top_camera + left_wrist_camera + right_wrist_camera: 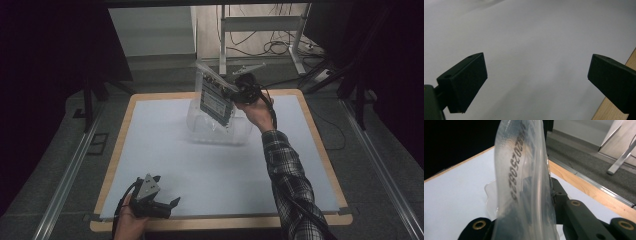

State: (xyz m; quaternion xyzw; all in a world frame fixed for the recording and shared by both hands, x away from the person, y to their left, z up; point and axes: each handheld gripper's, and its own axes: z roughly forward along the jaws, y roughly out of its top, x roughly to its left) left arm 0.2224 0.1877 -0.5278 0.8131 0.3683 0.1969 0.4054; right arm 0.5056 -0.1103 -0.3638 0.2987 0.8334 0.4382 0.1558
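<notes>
Two grippers are working over one white-topped table (165, 150); nearest the person, at the front left corner, the left gripper (167, 206) is sitting low over the white surface (536, 45), held in the left hand (131, 220), with its grey three-cornered plate (148, 187) facing up; in the left gripper view its two black jaws are standing spread wide apart with nothing between them, and the table's wooden edge (614, 110) is showing at the lower right; farther along, a plaid sleeve (290, 185) is reaching forward across the right half of the table; beyond it, the right hand (260, 112) is lifting the right gripper (239, 86) above the far middle of the table; that gripper is pinching the upper corner of a clear plastic bag (215, 90), and inside the bag a green circuit board (216, 102) is hanging tilted; in the right gripper view the bag (524, 182), with printed digits running along it, is rising from between the jaws, which are pressing together on it; below the bag a clear plastic container (217, 127) is resting on the table; past the far edge, a metal table frame (260, 40) and loose cables (272, 47) are lying on the floor.
</notes>
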